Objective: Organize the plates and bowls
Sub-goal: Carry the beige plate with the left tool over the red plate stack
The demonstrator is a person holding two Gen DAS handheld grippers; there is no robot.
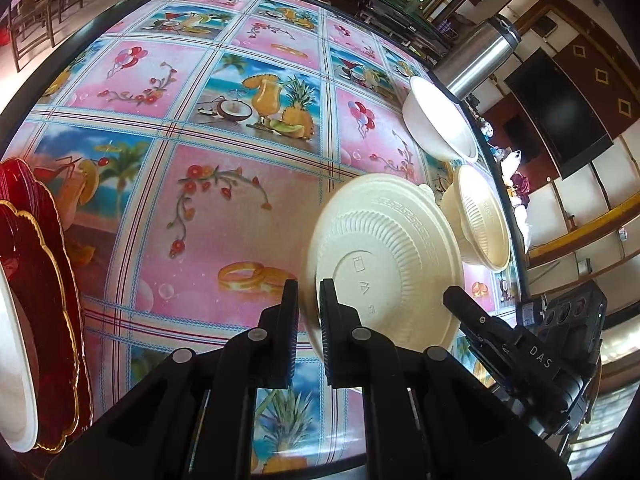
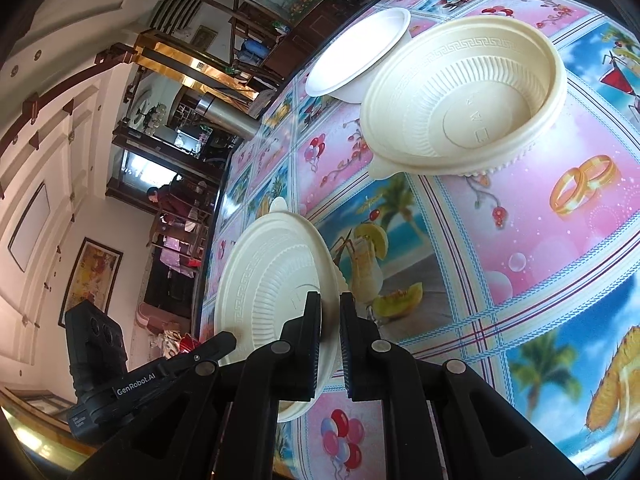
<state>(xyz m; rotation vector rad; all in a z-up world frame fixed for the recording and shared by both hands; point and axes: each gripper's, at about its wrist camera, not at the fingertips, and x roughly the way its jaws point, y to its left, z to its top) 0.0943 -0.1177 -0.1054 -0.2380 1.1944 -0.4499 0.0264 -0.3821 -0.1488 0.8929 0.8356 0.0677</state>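
Note:
A cream ribbed bowl [image 1: 384, 264] [image 2: 272, 276] hangs tilted above the table, held from two sides. My left gripper [image 1: 308, 312] is shut on its left rim. My right gripper [image 2: 330, 320] is shut on the opposite rim, and its black fingers [image 1: 456, 300] show at the bowl's right edge in the left wrist view. A second cream bowl [image 1: 480, 220] [image 2: 464, 96] sits upright on the table. A white bowl [image 1: 440, 120] [image 2: 356, 52] stands just behind it. At the far left lies a stack of red gold-rimmed plates [image 1: 48, 264] with a white plate [image 1: 12, 340] on top.
The table [image 1: 224, 184] has a pink and blue picture cloth and a dark rim. A steel flask [image 1: 476, 56] [image 2: 224, 116] stands near the table edge behind the bowls. Beyond the edge are cabinets, a dark screen [image 1: 560, 112] and a person [image 2: 160, 200] far off.

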